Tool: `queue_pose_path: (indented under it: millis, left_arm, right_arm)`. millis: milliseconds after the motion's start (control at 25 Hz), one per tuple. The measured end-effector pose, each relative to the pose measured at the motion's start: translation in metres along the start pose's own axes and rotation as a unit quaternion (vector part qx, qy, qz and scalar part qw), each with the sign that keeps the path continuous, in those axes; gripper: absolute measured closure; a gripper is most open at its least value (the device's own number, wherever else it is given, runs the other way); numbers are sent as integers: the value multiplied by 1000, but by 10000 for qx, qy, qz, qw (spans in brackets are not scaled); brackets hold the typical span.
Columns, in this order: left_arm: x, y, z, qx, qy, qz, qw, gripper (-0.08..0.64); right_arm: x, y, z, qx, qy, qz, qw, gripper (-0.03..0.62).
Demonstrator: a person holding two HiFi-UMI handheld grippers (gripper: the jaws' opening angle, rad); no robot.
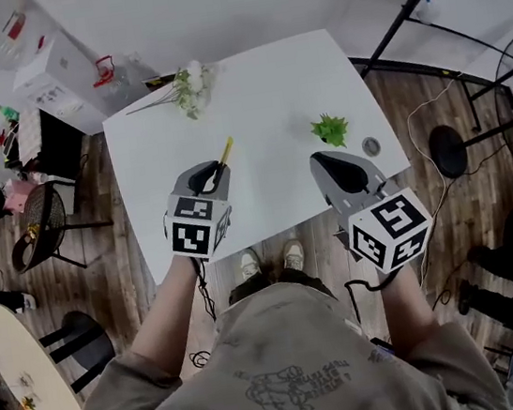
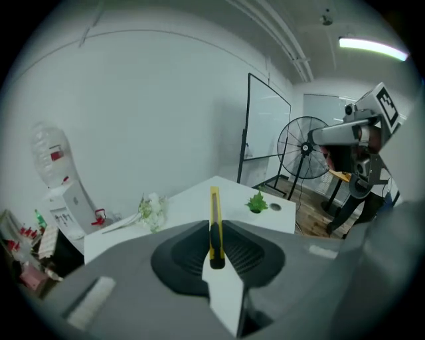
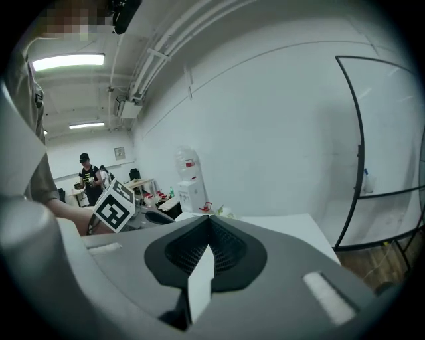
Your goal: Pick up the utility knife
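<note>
Table: white rectangular table [image 1: 260, 95], centre of head view.
Right claw: grey right gripper [image 1: 326, 159], lower right, jaws together, nothing between.
Left claw: grey left gripper [image 1: 214, 172], left of centre, clamped on knife.
Knife: slim yellow utility knife [image 1: 225, 151], pinched in left jaws, tip toward upper frame.

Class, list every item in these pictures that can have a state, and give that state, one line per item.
utility knife: clamped in the left gripper, tip pointing away from the person
left gripper: shut on the utility knife
right gripper: shut, nothing between its jaws
green plant: upright on the table
white flowers: lying flat on the table
</note>
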State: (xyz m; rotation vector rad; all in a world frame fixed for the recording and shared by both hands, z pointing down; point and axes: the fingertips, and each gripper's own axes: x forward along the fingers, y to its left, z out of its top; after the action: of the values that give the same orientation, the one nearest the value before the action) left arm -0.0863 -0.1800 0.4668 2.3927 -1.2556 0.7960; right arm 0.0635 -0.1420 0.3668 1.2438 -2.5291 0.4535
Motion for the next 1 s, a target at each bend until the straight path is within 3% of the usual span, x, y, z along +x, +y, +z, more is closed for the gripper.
queue_pose_path:
  millis: [280,560,800,1000]
  left_arm:
    - [-70,-6,76,404,-973,155,9943,497]
    - [-139,-14,125,668,-1689,325,9828,497]
    - [-181,-26,141,598,-2190,252,9736,497]
    - [-203,-30,139,488,-2345,253,9706,497]
  right_arm:
    - [-37,17,67,-462,-749,-9,9961,565]
    - [-81,27,116,-744,-1397,-131,9873,565]
    - [-103,36,125,-685,-1661,-72,9837,565]
    - [-107,44,113,-521,-1581,77,9860,565]
